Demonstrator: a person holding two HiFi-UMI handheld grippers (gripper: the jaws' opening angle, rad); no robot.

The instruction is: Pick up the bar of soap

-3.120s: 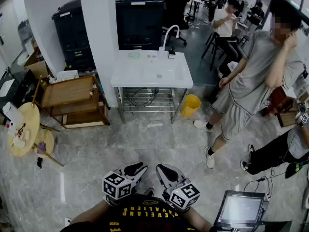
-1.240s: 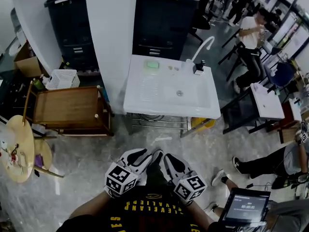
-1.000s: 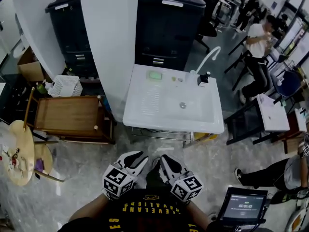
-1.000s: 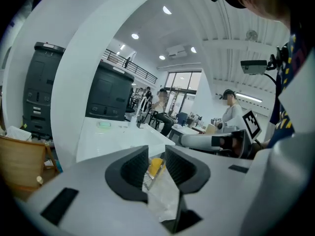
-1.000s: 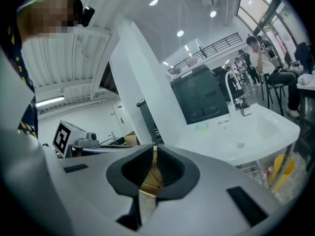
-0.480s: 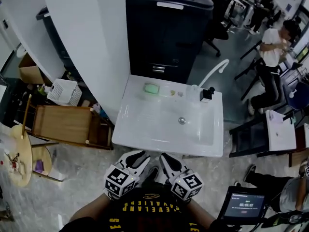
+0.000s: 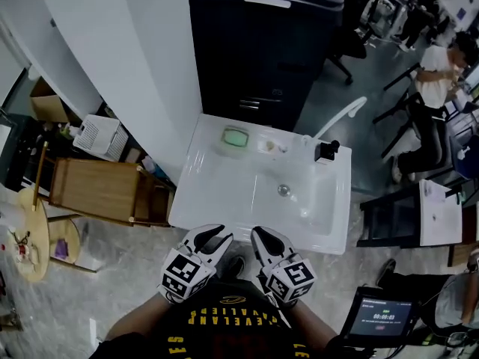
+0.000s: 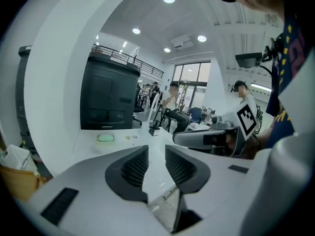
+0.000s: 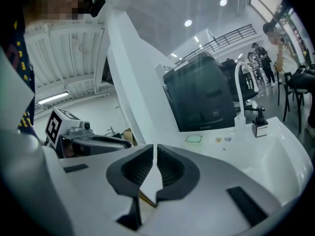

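The bar of soap (image 7: 235, 137) is pale green and lies in a small dish at the back left of the white sink top (image 7: 217, 200). It also shows in the left gripper view as the soap (image 8: 106, 137) and in the right gripper view as the soap (image 9: 194, 138), far ahead of both sets of jaws. My left gripper (image 7: 213, 238) hovers at the sink's near edge, its jaws a little apart and empty (image 8: 156, 149). Beside it, my right gripper (image 7: 263, 239) is shut on nothing (image 9: 155, 149).
A white faucet (image 7: 340, 114) and a black-topped soap dispenser (image 7: 325, 152) stand at the sink's back right, with the basin drain (image 7: 284, 190) in the middle. A black cabinet (image 7: 254, 43) is behind, a white pillar (image 7: 127, 51) and wooden cart (image 7: 97, 189) to the left.
The sink has come much nearer, from across the floor to just ahead of the grippers. Both grippers stay side by side close to my chest, jaws unchanged.
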